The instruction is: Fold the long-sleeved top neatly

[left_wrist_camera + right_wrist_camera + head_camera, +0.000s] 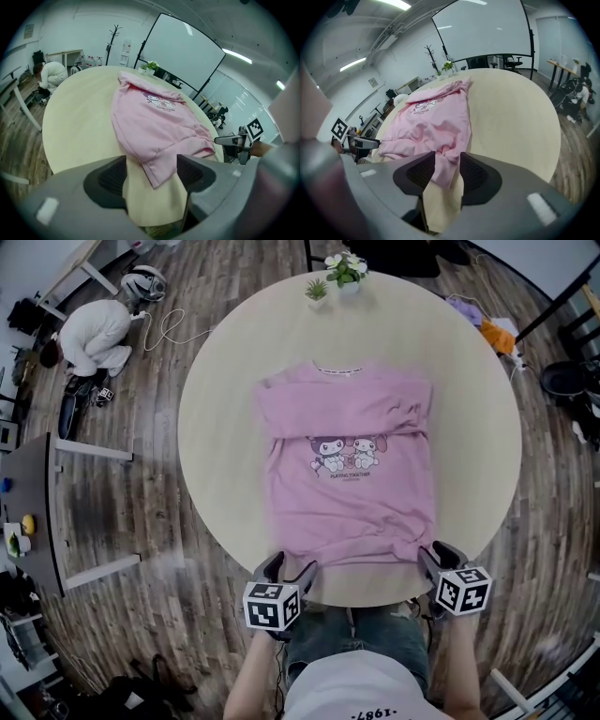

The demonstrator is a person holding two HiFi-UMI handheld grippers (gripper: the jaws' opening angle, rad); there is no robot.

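A pink long-sleeved top (352,474) with a cartoon print lies flat on the round beige table (225,399), both sleeves folded across the chest and its hem at the near edge. My left gripper (289,568) is at the near-left hem corner. In the left gripper view its jaws (151,171) stand wide open, with the hem corner (157,173) lying between them untouched. My right gripper (441,554) is at the near-right hem corner. Its jaws (448,168) are narrowed around the ribbed hem (440,171), with a slim gap still showing.
Two small potted plants (345,270) stand at the table's far edge. A person in white (94,338) crouches on the wooden floor at far left, near a dark desk (28,493). The table's near edge is right under both grippers.
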